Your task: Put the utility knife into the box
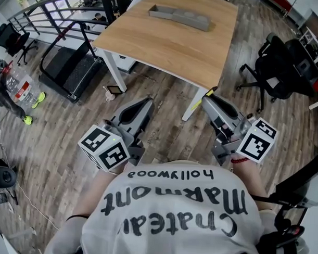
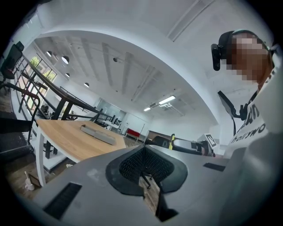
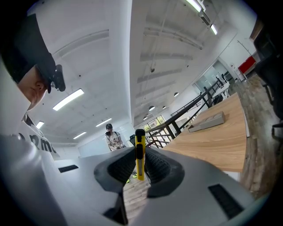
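Printed white shirt (image 1: 171, 213) fills the bottom of the head view. Both grippers sit just ahead of it, above the wood-plank floor (image 1: 164, 126).

Right gripper (image 1: 205, 101): jaws clenched on the utility knife (image 3: 139, 154). The knife stands upright between the pads, and its yellow body projects past the tips.

Left gripper (image 1: 146, 101): jaws pressed together, nothing between them.

The box (image 1: 178, 16), a grey tray, lies on the far part of the wooden table (image 1: 167, 51), well apart from both grippers. A black office chair (image 1: 278, 65) stands right of the table and a treadmill (image 1: 67, 68) stands left of it.
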The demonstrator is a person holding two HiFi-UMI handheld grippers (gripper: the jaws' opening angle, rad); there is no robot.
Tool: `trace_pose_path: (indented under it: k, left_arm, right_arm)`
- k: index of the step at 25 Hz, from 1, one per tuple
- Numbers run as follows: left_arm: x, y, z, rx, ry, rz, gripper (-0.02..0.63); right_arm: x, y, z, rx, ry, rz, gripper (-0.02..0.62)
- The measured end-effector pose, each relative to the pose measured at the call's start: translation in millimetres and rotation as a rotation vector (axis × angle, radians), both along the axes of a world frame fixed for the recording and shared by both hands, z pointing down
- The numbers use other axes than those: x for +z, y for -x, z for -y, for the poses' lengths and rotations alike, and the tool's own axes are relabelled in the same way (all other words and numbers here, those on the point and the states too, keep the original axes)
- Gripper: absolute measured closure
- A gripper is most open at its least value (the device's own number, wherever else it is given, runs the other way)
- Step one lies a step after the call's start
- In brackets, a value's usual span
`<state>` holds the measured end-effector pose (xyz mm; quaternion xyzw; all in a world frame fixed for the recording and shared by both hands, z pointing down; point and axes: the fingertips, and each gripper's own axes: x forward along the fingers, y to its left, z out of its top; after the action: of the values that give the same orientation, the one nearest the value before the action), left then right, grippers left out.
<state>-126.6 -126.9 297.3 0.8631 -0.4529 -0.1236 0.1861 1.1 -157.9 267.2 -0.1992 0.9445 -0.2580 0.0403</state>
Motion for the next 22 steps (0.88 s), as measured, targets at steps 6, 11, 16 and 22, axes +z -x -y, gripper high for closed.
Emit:
trace_pose_path:
  k: [6, 11, 16, 22]
  left_arm:
    - [1, 5, 5, 0.003, 0.004, -0.001, 0.598]
    - [3, 4, 11, 0.014, 0.014, 0.000, 0.599]
    - [3, 2, 15, 0.014, 0.005, 0.018, 0.600]
    - [6, 7, 31, -0.011, -0.002, 0.013, 0.599]
  right_arm:
    - [1, 2, 5, 0.006, 0.004, 0.002, 0.529]
    - [4, -3, 11, 0.031, 0.027, 0.009, 0.528]
    - [5, -4, 17, 0.035, 0.041, 0.017, 0.528]
    - [7, -1, 35, 0.019, 0.037, 0.009, 0.529]
